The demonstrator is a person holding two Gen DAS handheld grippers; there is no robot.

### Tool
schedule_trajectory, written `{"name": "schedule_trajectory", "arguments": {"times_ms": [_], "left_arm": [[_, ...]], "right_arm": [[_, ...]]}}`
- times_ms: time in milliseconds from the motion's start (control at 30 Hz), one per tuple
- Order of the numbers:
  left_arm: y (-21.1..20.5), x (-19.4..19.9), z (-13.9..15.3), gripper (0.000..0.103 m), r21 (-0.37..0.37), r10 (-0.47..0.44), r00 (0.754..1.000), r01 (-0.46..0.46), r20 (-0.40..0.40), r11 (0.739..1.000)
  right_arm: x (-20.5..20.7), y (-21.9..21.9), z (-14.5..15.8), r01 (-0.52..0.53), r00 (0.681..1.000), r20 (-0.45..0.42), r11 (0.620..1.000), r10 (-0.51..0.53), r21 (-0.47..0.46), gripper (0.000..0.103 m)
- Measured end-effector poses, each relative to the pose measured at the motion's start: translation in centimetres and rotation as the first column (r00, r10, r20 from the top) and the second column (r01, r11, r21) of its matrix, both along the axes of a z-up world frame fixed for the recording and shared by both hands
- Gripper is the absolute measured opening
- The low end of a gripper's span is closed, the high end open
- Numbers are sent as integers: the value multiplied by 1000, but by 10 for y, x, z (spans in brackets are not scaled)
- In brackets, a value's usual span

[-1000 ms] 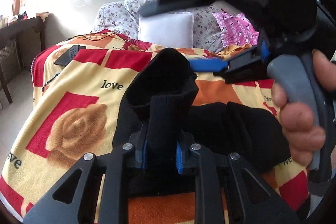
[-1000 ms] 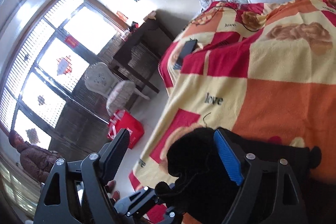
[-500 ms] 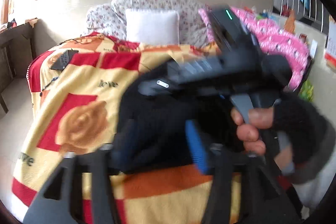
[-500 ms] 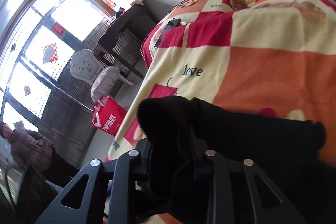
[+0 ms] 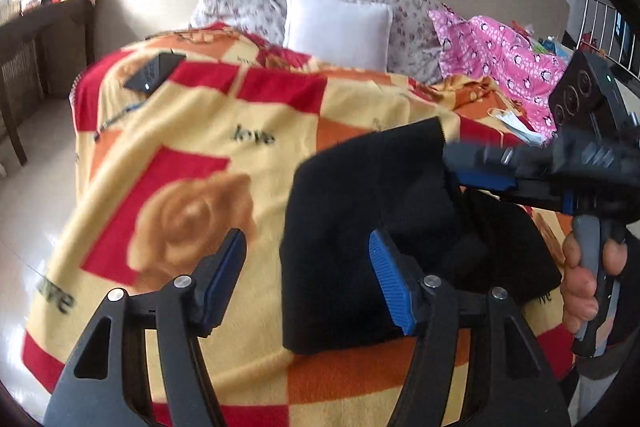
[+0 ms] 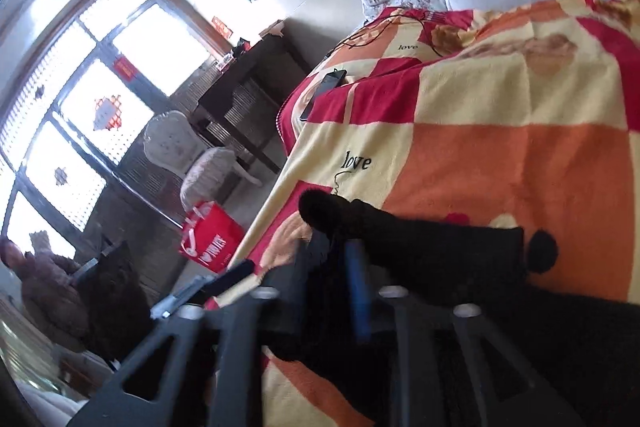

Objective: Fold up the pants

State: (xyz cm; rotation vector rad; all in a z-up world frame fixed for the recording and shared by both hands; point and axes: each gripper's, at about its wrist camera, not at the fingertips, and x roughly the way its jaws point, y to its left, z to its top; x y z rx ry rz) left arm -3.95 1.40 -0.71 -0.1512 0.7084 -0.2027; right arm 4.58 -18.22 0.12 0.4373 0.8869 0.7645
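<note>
The black pants lie bunched on the red, orange and yellow blanket. My left gripper is open and empty, just in front of the pants' near left edge. My right gripper comes in from the right and is shut on a fold of the pants, held slightly above the blanket. In the right wrist view the right gripper pinches black fabric between nearly closed fingers; the view is blurred.
A black phone lies at the blanket's far left corner, with a cable beside it. A white pillow and pink bedding sit at the back. A dark table, white chairs and a red bag stand left of the bed.
My left gripper let go of the pants and opened. My right gripper closed on the pants and carried a fold to the right.
</note>
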Motion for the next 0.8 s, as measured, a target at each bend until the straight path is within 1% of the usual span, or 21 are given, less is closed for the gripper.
{"name": "schedule_trajectory", "arguments": {"times_ms": [33, 67, 133, 167, 233, 267, 300, 333, 400, 433, 467, 533, 567, 667, 733, 800], "left_arm": [[-1, -2, -3, 63, -6, -6, 1000, 6, -8, 1000], [-4, -3, -8, 63, -12, -19, 1000, 18, -22, 1000], [-10, -8, -12, 63, -10, -31, 999, 30, -34, 999], [-11, -10, -15, 63, -6, -31, 999, 31, -39, 1000], [-9, -14, -16, 63, -9, -26, 999, 26, -39, 1000], [-7, -14, -16, 63, -12, -23, 999, 22, -39, 1000], [-3, -15, -15, 63, -14, -16, 999, 16, -41, 1000], [0, -16, -14, 63, -12, -8, 999, 7, -45, 1000], [7, -14, -9, 63, -15, 0, 999, -1, -49, 1000], [10, -14, -3, 63, -16, 6, 999, -6, -36, 1000], [13, -15, 5, 63, -16, 16, 1000, -16, -14, 1000], [16, -16, 23, 64, -25, 28, 999, -27, 31, 999], [14, -14, 31, 66, -31, 26, 999, -24, 42, 999], [3, -9, 40, 67, -46, 6, 998, -3, 57, 999], [-13, -5, 41, 67, -31, -25, 998, 27, 52, 999], [-30, -1, 38, 67, -11, -55, 998, 56, 39, 998]], "right_arm": [[2, 2, -1, 5, 1000, -14, 1000, -4, 19, 63], [3, 2, -2, 10, 1000, -26, 999, -9, 39, 71], [7, 9, -4, 10, 999, -31, 999, -8, 41, 71], [9, 16, -6, 5, 1000, -29, 1000, -4, 20, 70], [13, 27, -19, 19, 998, -64, 999, -21, -34, 64], [15, 33, -27, 8, 996, -86, 999, -13, -52, 43], [15, 39, -36, -12, 995, -102, 998, 6, -58, 16], [13, 43, -41, -23, 995, -96, 998, 17, -64, 13], [8, 46, -37, -44, 997, -60, 996, 39, -83, 12], [6, 46, -30, -57, 998, -39, 995, 53, -87, 11], [1, 41, -17, -67, 998, -3, 994, 68, -88, 11], [-6, 30, 2, -64, 997, 46, 994, 69, -90, 11], [-11, 18, 15, -49, 996, 74, 995, 55, -85, 11], [-26, -17, 38, -1, 992, 128, 996, 12, -84, 11], [-39, -46, 44, 48, 990, 139, 994, -34, -101, 11], [-49, -75, 41, 94, 989, 127, 986, -77, -134, 11]]}}
